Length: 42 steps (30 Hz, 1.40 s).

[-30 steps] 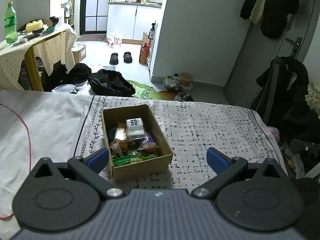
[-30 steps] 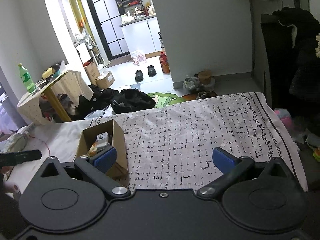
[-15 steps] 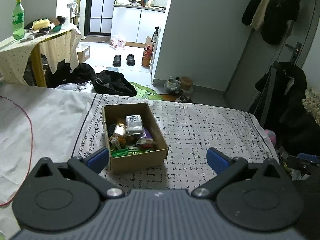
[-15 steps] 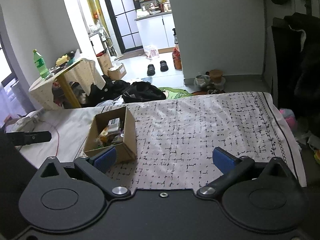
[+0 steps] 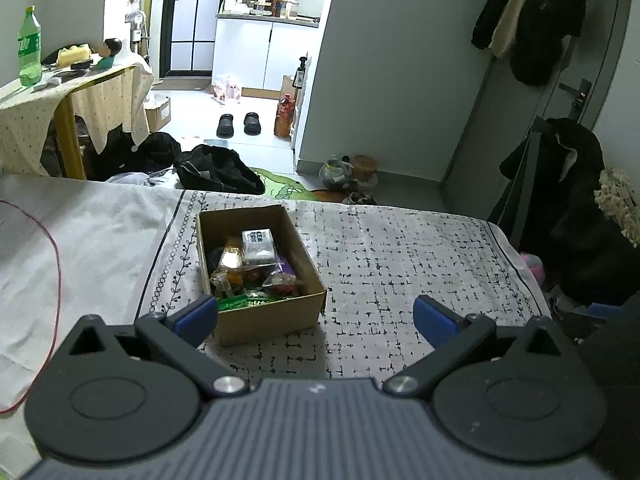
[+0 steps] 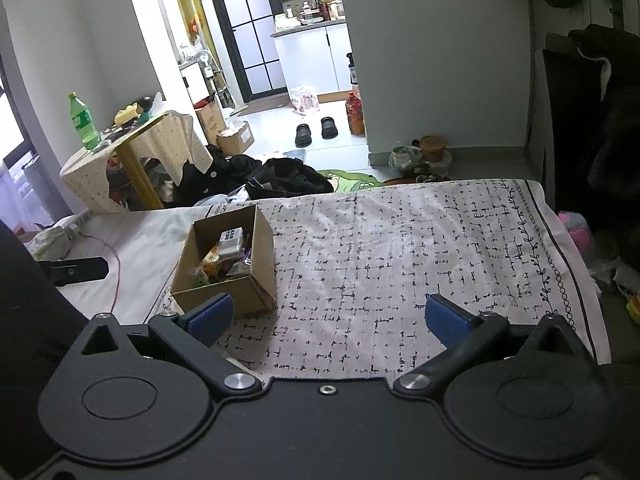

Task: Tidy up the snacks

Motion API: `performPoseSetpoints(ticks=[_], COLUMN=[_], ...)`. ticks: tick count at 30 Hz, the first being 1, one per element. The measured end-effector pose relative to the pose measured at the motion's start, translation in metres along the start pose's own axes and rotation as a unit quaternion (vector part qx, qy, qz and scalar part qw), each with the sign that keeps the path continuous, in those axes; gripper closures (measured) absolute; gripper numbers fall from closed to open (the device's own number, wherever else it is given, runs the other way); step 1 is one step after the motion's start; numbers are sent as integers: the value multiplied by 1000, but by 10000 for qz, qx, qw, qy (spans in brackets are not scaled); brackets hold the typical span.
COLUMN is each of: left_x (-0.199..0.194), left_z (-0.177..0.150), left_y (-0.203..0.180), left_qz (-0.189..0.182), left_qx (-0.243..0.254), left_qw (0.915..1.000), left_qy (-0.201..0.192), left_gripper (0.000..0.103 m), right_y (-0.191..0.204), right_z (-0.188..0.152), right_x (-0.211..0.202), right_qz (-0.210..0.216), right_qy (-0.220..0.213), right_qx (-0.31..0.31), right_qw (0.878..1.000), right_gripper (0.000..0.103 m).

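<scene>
Currently both my tongs hang released over the black-patterned white cloth (image 5: 400,248), gripping nothing: left gripper (image 5: 316,316) lower centre of its view, right gripper (image 6: 328,316) likewise. Open brown cardboard box (image 5: 260,268) of mixed snack packets (image 5: 252,268) sits left of centre on the cloth, a white carton (image 5: 259,245) on top of the pile.
</scene>
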<state>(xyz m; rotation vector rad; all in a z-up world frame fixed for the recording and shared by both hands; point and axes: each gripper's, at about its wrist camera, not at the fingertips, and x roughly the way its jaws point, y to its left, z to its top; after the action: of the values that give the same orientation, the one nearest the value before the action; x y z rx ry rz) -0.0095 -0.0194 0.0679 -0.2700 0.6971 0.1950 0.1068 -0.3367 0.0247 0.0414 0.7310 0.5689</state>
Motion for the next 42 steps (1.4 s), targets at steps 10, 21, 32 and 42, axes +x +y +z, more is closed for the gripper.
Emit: performPoseSetpoints(ticks=[10, 21, 32, 42], left_x=[2, 2, 2, 2], left_z=[-2, -5, -6, -5], left_y=[4, 4, 5, 6], left_qz=[-64, -80, -88, -80], left_qx=[-79, -129, -193, -203], left_qw=[9999, 9999, 9998, 9997], left_qy=[54, 56, 67, 58], left_gripper=[0, 0, 0, 0], right_y=[1, 1, 1, 0], right_z=[-1, -1, -2, -1], right_x=[-2, -2, -3, -3], right_qz=[-20, -18, -7, -15], right_qy=[11, 20, 29, 27], right_qx=[10, 19, 44, 46], right_qw=[10000, 10000, 10000, 10000], right_gripper=[0, 0, 0, 0])
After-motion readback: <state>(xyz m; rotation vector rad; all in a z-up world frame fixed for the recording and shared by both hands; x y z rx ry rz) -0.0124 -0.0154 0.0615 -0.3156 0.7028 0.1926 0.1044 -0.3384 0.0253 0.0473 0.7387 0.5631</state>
